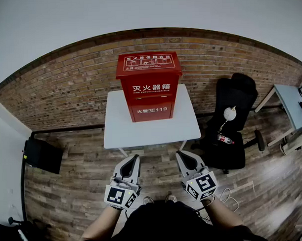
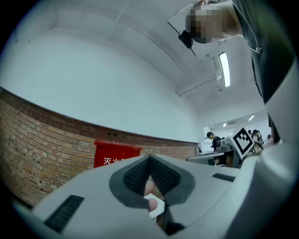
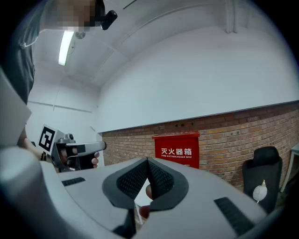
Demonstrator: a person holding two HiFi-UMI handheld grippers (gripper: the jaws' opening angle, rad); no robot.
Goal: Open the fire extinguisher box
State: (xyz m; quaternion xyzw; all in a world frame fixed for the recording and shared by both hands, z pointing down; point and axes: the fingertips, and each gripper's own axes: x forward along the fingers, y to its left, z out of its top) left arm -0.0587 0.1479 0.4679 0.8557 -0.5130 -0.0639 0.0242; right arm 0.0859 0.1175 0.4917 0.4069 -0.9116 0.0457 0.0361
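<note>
Task not started. Red box [image 1: 149, 88] stands upright on the white desk [image 1: 117, 131], at the middle of its far edge against the brick wall. Its lid is down and its front panel flush, so it reads as fully closed. Left gripper [image 1: 134, 158] and right gripper [image 1: 182, 155] hang side by side over the floor just short of the desk's near edge, well apart from the box and touching nothing. Both are clenched with nothing between the jaws; each gripper view shows the pads meeting at the tips. Everything is left, by my read: reach across the desk, find the lid edge or a latch, swing it open. No latch can be made out from here.
</note>
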